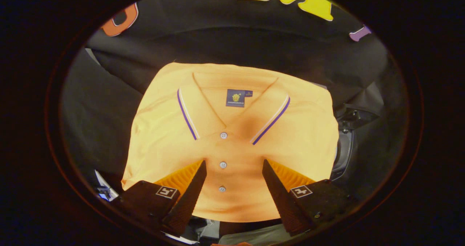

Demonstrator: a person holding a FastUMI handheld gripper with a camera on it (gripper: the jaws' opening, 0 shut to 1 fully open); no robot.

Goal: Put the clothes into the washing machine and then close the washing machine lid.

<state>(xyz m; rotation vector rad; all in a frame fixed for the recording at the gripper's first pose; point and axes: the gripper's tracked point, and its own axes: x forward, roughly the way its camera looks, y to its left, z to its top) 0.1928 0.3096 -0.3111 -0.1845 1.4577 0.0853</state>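
1. Between the fingers of the gripper (234,166), spread wide and gripping nothing, runs the buttoned placket of a folded orange polo shirt (232,144).
2. Beyond the fingertips lie its striped collar (270,120) and neck label (235,97).
3. Farther back hangs the black cloth wall (225,39).

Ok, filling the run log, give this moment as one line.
gripper: open, over placket | polo shirt: folded flat, collar beyond fingers | grasp: not yet

Place: you are working in a cloth-draped recording booth.
Evidence: creased black cloth wall (225,42) around you.
Staged item: folded orange polo shirt (232,129), laid flat like a laundry prop.
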